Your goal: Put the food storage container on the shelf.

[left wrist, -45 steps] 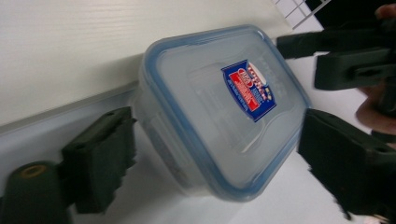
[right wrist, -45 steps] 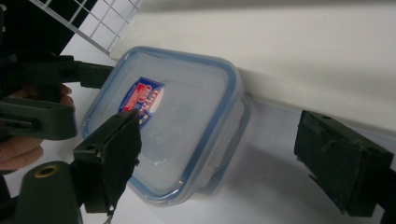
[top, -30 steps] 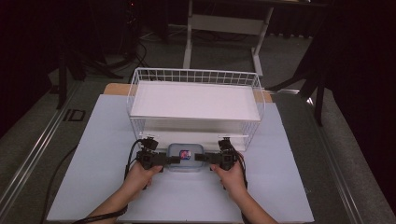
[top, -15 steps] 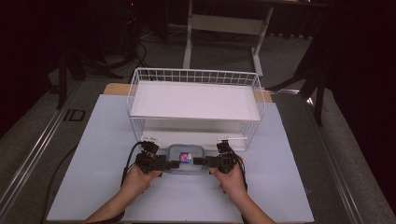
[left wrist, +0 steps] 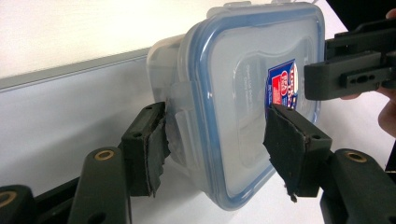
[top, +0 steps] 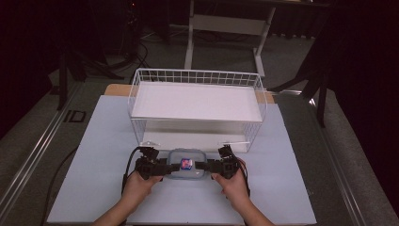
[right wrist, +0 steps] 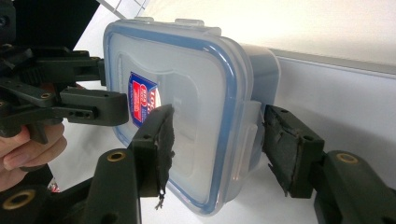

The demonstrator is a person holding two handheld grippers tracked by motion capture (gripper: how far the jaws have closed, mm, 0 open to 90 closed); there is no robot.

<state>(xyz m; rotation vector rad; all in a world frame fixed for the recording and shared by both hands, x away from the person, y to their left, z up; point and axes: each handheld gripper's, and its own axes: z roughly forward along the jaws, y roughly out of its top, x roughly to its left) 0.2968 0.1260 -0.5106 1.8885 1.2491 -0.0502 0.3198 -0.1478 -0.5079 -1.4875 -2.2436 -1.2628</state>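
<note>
Container clamped at both ends btwn L gripper & R gripper fingers.

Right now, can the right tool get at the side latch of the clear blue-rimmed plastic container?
Probably yes: the right tool already straddles the container at its side latch, nothing between.
</note>
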